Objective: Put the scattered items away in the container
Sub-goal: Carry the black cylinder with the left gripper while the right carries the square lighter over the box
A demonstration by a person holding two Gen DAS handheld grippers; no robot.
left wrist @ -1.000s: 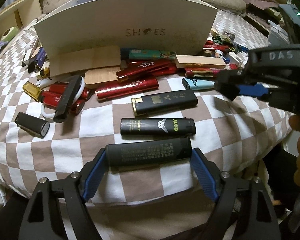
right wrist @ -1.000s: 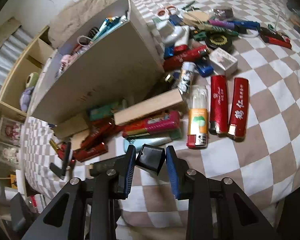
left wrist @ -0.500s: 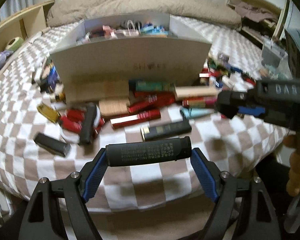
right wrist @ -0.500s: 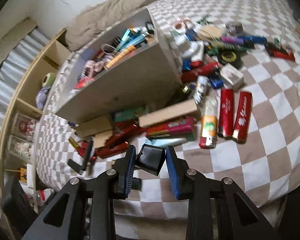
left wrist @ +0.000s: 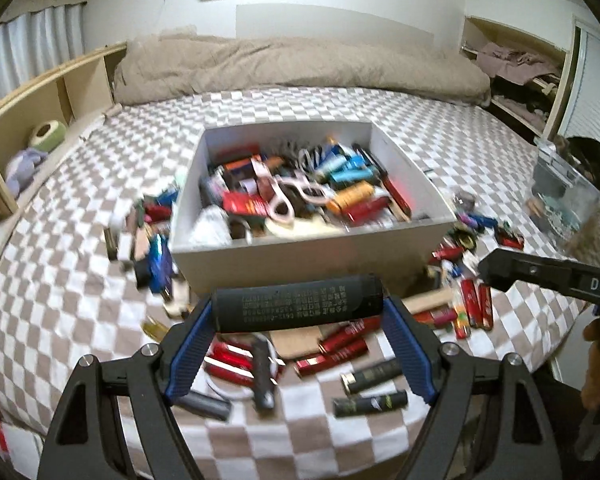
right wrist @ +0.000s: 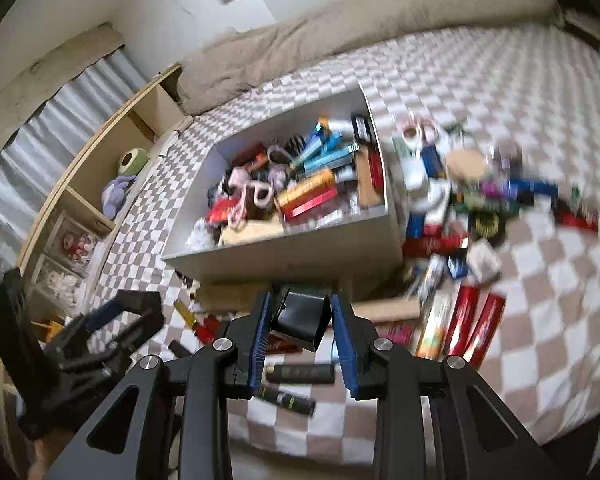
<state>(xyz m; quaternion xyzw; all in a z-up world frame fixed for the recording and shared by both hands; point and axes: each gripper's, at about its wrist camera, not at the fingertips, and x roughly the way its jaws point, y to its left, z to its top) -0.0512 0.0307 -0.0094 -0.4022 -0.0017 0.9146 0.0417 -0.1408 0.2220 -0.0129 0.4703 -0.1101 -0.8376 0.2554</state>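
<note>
1. While both grippers hung above the checkered bed, the left gripper clamped a long black lighter end to end between its blue pads, jaws set wide, low in the centre of the left wrist frame.
2. The right gripper pinched a small black cap-like piece, jaws narrow, at lower centre of the right wrist frame.
3. The white box sat at mid-frame, open-topped and crowded with lighters, tubes and pink scissors.
4. Scattered lighters lay on the bed below and beside the box's near wall.
5. A beige duvet crossed the upper frame.
</note>
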